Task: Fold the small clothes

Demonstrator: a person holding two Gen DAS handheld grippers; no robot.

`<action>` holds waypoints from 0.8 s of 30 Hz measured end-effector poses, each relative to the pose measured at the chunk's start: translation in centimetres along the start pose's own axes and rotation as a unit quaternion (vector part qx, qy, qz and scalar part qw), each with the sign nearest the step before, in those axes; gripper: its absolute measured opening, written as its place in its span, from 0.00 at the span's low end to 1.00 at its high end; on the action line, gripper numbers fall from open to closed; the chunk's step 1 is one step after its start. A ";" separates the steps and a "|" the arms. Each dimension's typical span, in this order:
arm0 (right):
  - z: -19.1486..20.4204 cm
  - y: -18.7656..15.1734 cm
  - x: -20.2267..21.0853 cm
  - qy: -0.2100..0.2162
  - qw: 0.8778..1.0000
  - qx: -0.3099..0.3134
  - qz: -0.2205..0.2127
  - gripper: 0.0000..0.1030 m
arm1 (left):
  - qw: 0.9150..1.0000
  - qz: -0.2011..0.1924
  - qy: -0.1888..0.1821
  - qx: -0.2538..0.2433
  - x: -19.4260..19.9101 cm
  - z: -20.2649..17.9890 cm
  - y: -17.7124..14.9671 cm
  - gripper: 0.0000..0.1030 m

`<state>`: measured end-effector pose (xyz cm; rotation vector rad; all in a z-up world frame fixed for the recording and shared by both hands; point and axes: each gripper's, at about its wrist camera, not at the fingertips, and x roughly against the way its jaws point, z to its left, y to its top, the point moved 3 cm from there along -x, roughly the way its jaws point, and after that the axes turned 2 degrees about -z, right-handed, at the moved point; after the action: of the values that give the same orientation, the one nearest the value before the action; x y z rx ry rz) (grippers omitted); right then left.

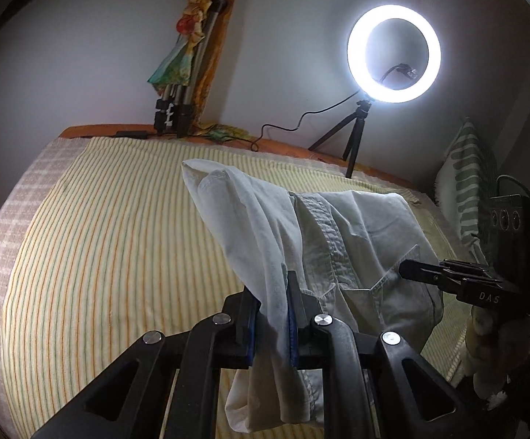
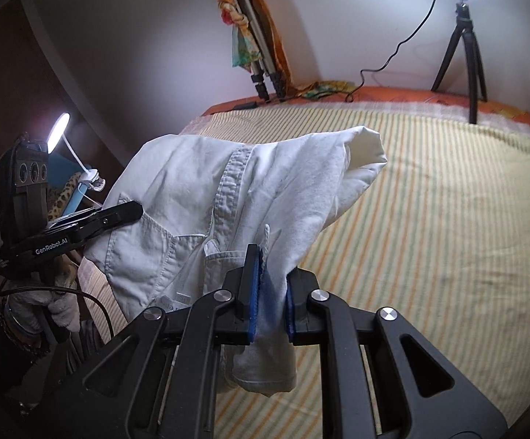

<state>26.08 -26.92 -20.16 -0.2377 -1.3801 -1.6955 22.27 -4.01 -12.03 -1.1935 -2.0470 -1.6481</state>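
Item: pale shirt [image 1: 338, 226], pinched by left hand-held gripper [image 1: 270, 314] and right hand-held gripper [image 2: 270, 292], above striped bed [image 1: 100, 237]. Advice: keep edge taut, lower evenly.

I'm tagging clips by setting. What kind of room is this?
Probably a home bedroom: a bed under a striped sheet, a striped pillow against the wall, and a ring light on its small tripod.

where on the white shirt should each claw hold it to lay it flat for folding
Roughly as held now: the left claw and right claw each pinch a bunched edge of the shirt, from the near side. It hangs between them with the placket centred, so it should drop evenly onto the striped sheet.
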 end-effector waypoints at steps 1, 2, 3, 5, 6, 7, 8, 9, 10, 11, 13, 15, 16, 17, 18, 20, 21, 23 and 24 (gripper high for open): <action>-0.4 0.1 0.6 -0.004 1.000 0.001 -0.004 0.12 | 1.000 -0.002 -0.003 -0.007 -0.1 -0.9 0.2 0.10; -0.6 0.2 1.3 -0.007 1.000 0.003 -0.007 0.12 | 1.000 -0.004 -0.006 -0.016 -0.2 -1.8 0.4 0.10; -0.9 0.3 1.9 -0.012 1.000 0.005 -0.010 0.12 | 1.000 -0.005 -0.009 -0.022 -0.2 -2.6 0.4 0.10; -1.4 0.3 2.9 -0.020 1.000 0.009 -0.015 0.12 | 0.999 -0.008 -0.015 -0.034 -0.6 -4.1 0.7 0.10; -1.7 0.3 3.3 -0.025 0.999 0.012 -0.018 0.12 | 0.999 -0.008 -0.019 -0.039 -0.8 -4.7 0.8 0.10; -1.9 0.2 3.7 -0.030 0.999 0.014 -0.019 0.12 | 0.999 -0.008 -0.024 -0.043 -1.1 -5.5 1.0 0.10; -2.3 0.3 4.1 -0.034 0.999 0.016 -0.021 0.12 | 0.999 -0.007 -0.027 -0.047 -1.5 -6.0 1.1 0.10; -2.7 0.3 4.4 -0.038 0.999 0.017 -0.022 0.12 | 0.998 -0.006 -0.031 -0.049 -1.9 -6.5 1.3 0.10; -3.2 0.3 4.7 -0.043 0.999 0.017 -0.024 0.12 | 0.998 -0.005 -0.035 -0.051 -2.2 -7.0 1.4 0.10; -3.7 0.2 5.1 -0.047 0.998 0.017 -0.025 0.12 | 0.998 -0.004 -0.038 -0.053 -2.8 -7.6 1.6 0.10; -4.7 0.2 5.7 -0.057 0.998 0.018 -0.027 0.12 | 0.997 -0.003 -0.041 -0.062 -3.8 -8.8 1.9 0.10; -5.6 0.2 6.3 -0.069 0.997 0.022 -0.030 0.12 | 0.997 -0.001 -0.046 -0.068 -4.8 -9.8 2.1 0.10; -6.2 0.3 6.6 -0.074 0.997 0.022 -0.031 0.12 | 0.996 0.002 -0.050 -0.069 -5.6 -10.4 2.3 0.10; -6.8 0.3 7.0 -0.080 0.996 0.021 -0.031 0.12 | 0.996 0.004 -0.053 -0.070 -6.2 -11.0 2.5 0.10; -7.5 0.4 7.3 -0.087 0.995 0.020 -0.033 0.12 | 0.996 0.006 -0.056 -0.071 -6.9 -11.6 2.7 0.10; -9.0 0.6 8.1 -0.102 0.994 0.017 -0.036 0.12 | 0.995 0.011 -0.064 -0.072 -8.2 -12.8 3.0 0.10; -9.8 0.7 8.4 -0.109 0.993 0.015 -0.038 0.12 | 0.995 0.013 -0.068 -0.075 -9.1 -13.6 3.2 0.10; -11.6 1.0 9.2 -0.123 0.992 0.011 -0.041 0.12 | 0.994 0.018 -0.074 -0.081 -10.8 -15.1 3.5 0.10; -12.4 1.1 9.6 -0.130 0.991 0.009 -0.043 0.11 | 0.993 0.021 -0.077 -0.082 -11.6 -15.8 3.7 0.10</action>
<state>26.14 -42.46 -17.69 -0.4060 -1.6165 -1.7681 27.74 -23.22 -11.83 -1.4504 -1.9909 -1.7835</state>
